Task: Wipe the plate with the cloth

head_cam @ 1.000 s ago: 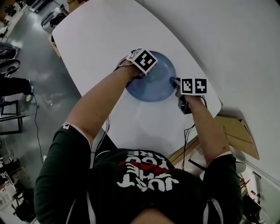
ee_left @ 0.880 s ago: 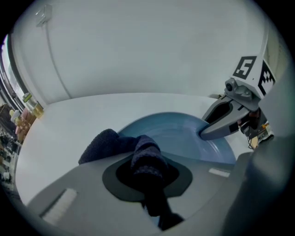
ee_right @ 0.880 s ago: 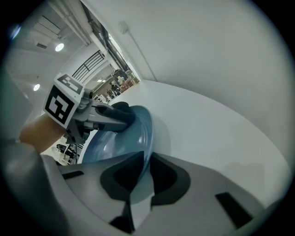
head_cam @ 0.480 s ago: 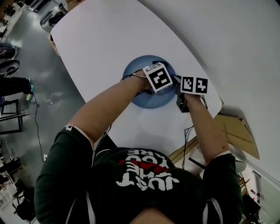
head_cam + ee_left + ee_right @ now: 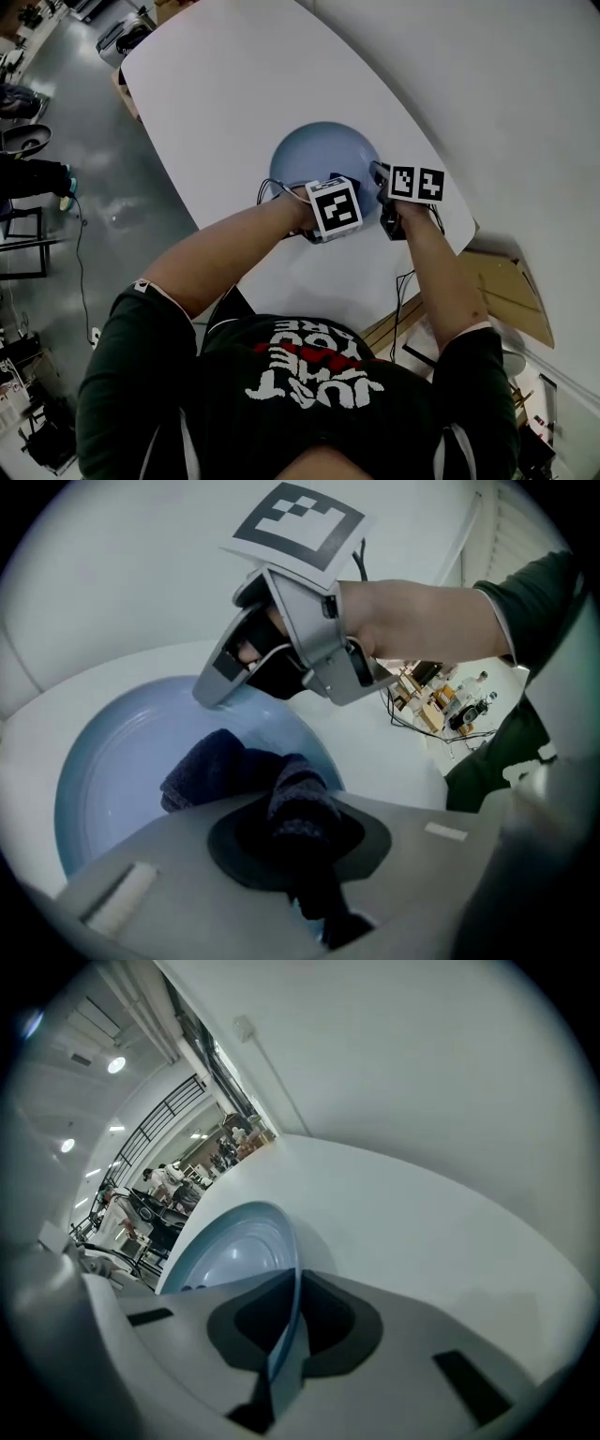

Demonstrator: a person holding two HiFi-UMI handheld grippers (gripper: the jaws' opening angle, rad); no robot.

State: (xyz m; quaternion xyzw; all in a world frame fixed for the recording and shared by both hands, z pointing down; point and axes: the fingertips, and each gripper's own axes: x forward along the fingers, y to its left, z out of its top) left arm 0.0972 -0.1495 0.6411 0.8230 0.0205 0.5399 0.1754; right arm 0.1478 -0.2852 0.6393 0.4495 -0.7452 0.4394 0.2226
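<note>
A light blue plate [image 5: 323,155] lies on the white table [image 5: 234,84]. My right gripper [image 5: 378,174] is shut on the plate's right rim; in the right gripper view the thin rim [image 5: 284,1330] runs between the jaws. My left gripper [image 5: 322,223] hangs over the plate's near edge, steeply tilted down. It is shut on a dark blue cloth [image 5: 281,799], whose bunched end rests on the plate's [image 5: 103,761] inner face. The left gripper view also shows the right gripper [image 5: 214,688] biting the rim. In the head view the cloth is hidden under the left marker cube.
The table's near edge [image 5: 375,323] runs just below both hands. Wooden boards [image 5: 511,291] lie past its right corner. Cables and small parts [image 5: 441,696] sit beyond the table. Grey floor with furniture [image 5: 56,141] is at the left.
My left gripper has swept with the cloth from the plate's far left side across to its near edge, rolling as it went. The right gripper has stayed on the rim.
</note>
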